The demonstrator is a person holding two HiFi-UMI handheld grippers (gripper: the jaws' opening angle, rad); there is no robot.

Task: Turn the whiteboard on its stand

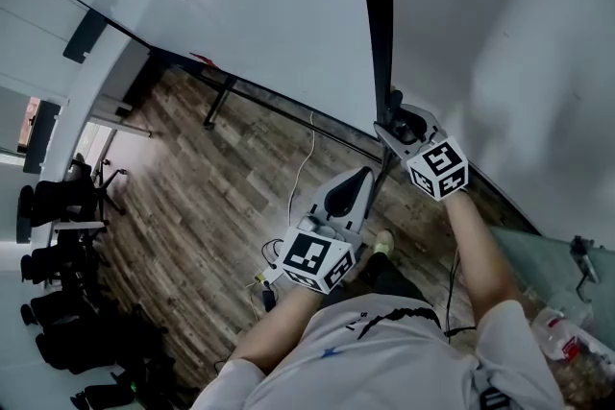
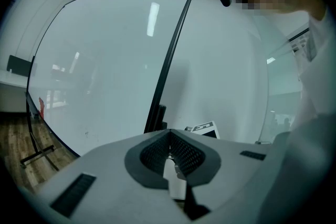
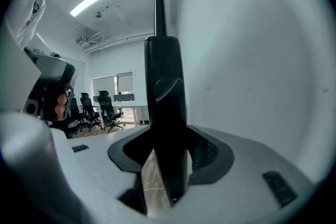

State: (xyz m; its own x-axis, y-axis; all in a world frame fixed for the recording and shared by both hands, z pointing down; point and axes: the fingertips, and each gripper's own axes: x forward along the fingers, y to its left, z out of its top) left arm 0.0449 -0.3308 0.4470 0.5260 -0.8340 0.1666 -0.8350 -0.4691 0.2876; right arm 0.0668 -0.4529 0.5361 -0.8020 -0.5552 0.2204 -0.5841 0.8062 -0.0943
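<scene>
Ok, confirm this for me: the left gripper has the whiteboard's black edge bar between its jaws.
Not right. It is the right gripper, not the left, that has the whiteboard's black edge bar between its jaws, as the right gripper view shows. The left gripper is shut with nothing between its jaws.

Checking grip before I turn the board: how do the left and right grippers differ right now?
The right gripper has its jaws spread wide, closed on the black whiteboard frame; the left gripper has its jaws together and empty. The right gripper is at the frame; the left gripper is held back, apart from it. Both face the whiteboard.
</scene>
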